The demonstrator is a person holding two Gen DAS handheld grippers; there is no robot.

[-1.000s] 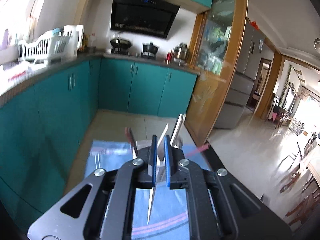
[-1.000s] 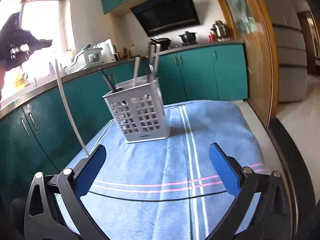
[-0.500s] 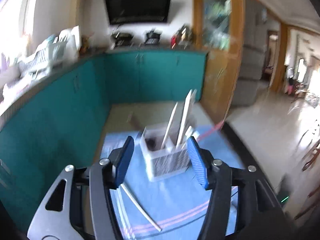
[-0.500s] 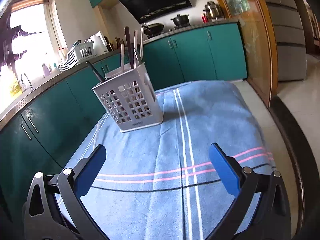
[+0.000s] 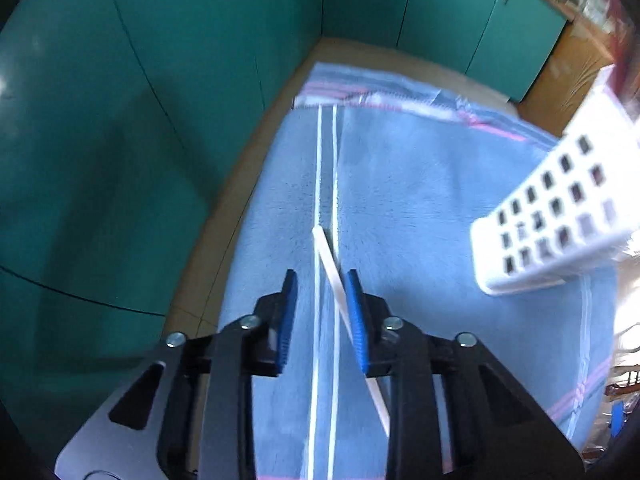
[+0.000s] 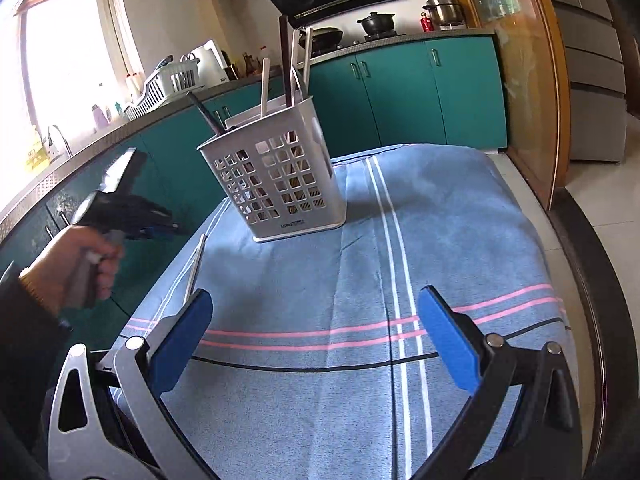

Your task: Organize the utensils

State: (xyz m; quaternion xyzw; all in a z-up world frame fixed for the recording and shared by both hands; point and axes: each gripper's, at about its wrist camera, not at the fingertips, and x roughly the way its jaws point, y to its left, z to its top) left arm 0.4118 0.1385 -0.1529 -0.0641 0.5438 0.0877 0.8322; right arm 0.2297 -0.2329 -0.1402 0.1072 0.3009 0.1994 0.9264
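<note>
Chopstick, white and slender [image 5: 334, 270], lies flat on the blue striped towel [image 5: 420, 184] near its left edge, slanting across the towel's two white lines. Furthest left in the right wrist view, the person's left hand [image 6: 70, 264] grips the handle of the left gripper [image 5: 320, 300], which hangs low over the stick with its blue pads a narrow gap apart, closed on nothing. From the wrist view the stick seems to pass close by the right-hand pad rather than centred between the two, so closing from here may push or roll it sideways toward the towel's edge instead of pinching it. The soft nap could also let the thin stick sink, leaving the pad tips little to catch.

Further right stands the white perforated plastic utensil basket [image 6: 276, 184], upright and already holding several sticks; a tilted carry could snag the stick on its rim or knock the light basket over. Rightmost, the right gripper [image 6: 316, 340] hovers wide apart over bare towel, holding nothing.
</note>
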